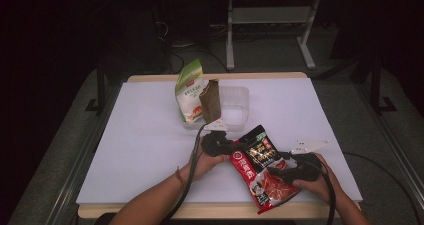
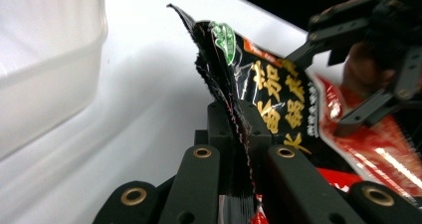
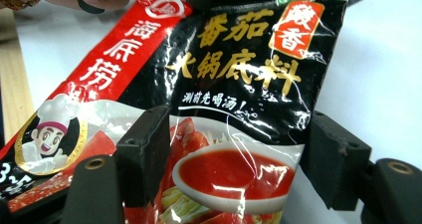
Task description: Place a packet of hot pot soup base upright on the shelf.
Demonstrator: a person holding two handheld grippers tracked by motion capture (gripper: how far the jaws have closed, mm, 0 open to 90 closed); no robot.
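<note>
Sauce packet [image 2: 278,104] edge pinched, left fingers [image 2: 209,184]

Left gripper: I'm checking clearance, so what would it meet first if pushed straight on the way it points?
Probably the black and red foil soup-base pouch already pinched between the left gripper jaws; past it, the right gripper, though depth is unclear.

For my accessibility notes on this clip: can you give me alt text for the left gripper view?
The left claw pinches the top edge of a black and red sauce packet, which stands on edge above a white table. Beyond it the right claw reaches in at the packet's far side, and a clear plastic tub sits at the left.
</note>
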